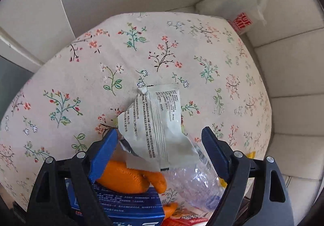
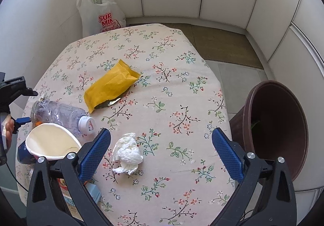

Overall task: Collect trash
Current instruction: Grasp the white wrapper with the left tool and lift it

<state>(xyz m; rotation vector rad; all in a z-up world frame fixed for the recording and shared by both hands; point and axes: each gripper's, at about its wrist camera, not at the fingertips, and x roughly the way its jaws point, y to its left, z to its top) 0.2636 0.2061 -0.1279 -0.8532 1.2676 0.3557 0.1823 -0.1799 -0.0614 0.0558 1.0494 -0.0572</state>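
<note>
My left gripper [image 1: 160,132] is open above a heap of trash on the floral tablecloth [image 1: 141,54]. A pale printed wrapper [image 1: 158,120] lies loose between its fingers, over a crushed clear bottle [image 1: 194,181], orange peel [image 1: 125,177] and a blue box [image 1: 129,203]. My right gripper [image 2: 161,145] is also open, low over the table, with a crumpled white tissue [image 2: 127,154] between its fingers, nearer the left one. A yellow wrapper [image 2: 111,85] lies farther back. The bottle [image 2: 60,114] and a paper cup [image 2: 50,142] lie at the left, beside the left gripper [image 2: 27,106].
A brown bin [image 2: 277,124] stands on the floor off the table's right edge, its mouth tilted toward me. A white plastic bag [image 2: 99,13] sits against the wall behind the table. White cabinet panels surround the corner. A hand [image 2: 9,131] shows at the left edge.
</note>
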